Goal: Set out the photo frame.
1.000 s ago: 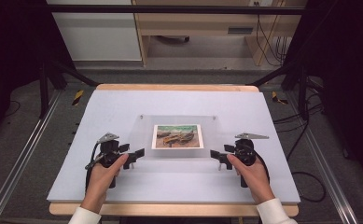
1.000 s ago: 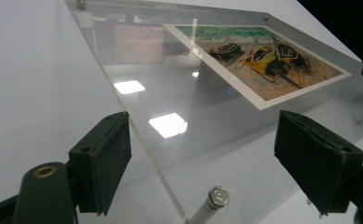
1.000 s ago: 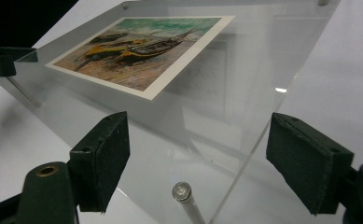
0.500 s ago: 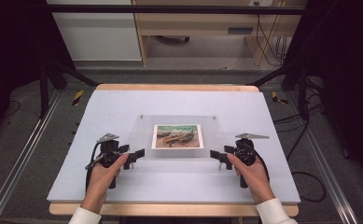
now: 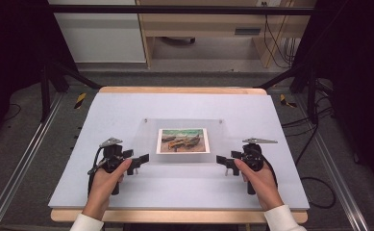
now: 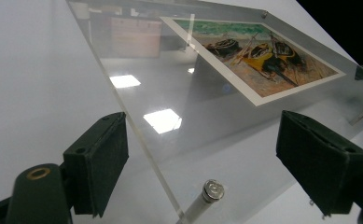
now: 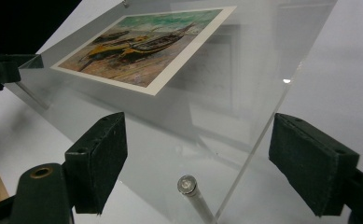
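Note:
A clear acrylic picture frame (image 5: 149, 144) lies flat in the middle of the white table (image 5: 122, 108). A print of beached boats (image 5: 183, 140) sits inside it. My left gripper (image 5: 139, 162) is open at the frame's near left corner, and in the left gripper view (image 6: 207, 158) its jaws stand on either side of that corner and its metal standoff pin (image 6: 212, 191). My right gripper (image 5: 224, 162) is open at the near right corner, its jaws straddling the pin (image 7: 187, 185) there. Neither gripper's pads touch the acrylic (image 7: 244, 70). The print (image 6: 258, 56) (image 7: 146, 44) lies beyond both.
The table's wooden front edge (image 5: 175, 216) lies just in front of the person's wrists. Metal rails (image 5: 26, 159) run along the floor on both sides. Dark frame legs (image 5: 50, 82) and cables (image 5: 314, 183) stand off the table's corners.

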Motion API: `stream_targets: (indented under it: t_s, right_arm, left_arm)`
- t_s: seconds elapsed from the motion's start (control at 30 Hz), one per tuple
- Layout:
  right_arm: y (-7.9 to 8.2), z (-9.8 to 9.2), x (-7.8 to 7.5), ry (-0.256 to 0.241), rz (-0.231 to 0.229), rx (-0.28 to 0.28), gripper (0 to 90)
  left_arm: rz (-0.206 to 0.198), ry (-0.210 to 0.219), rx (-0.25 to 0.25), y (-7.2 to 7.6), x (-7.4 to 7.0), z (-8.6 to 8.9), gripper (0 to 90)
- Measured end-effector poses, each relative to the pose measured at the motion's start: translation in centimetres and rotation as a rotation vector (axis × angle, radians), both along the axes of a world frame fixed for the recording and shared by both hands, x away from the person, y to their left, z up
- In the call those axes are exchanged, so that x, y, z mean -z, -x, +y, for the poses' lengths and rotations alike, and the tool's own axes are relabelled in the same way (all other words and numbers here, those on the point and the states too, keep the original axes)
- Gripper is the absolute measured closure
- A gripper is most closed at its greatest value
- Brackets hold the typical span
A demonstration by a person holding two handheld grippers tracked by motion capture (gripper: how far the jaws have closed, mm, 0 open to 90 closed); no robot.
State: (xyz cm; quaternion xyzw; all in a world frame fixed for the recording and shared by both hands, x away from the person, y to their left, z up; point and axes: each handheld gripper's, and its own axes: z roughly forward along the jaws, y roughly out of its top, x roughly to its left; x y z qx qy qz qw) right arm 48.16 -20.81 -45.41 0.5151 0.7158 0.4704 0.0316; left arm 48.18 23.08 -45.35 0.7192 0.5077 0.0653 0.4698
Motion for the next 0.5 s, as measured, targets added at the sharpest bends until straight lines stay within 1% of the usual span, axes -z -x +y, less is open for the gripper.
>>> stream_targets:
  t_s: [0.37,0.4,0.5]
  right_arm:
    - [0.45,-0.05,-0.17,-0.006,0.016,-0.003,19.9]
    - [0.48,-0.07,-0.16,-0.002,0.008,-0.008,19.9]
    - [0.68,-0.14,-0.24,-0.003,0.01,-0.015,19.9]
  left_arm:
    - [0.005,0.0,0.013,0.01,-0.02,0.14,15.9]
    - [0.005,0.0,0.016,0.0,-0.03,0.18,15.9]
    - [0.006,0.0,0.02,0.01,-0.05,0.22,16.0]
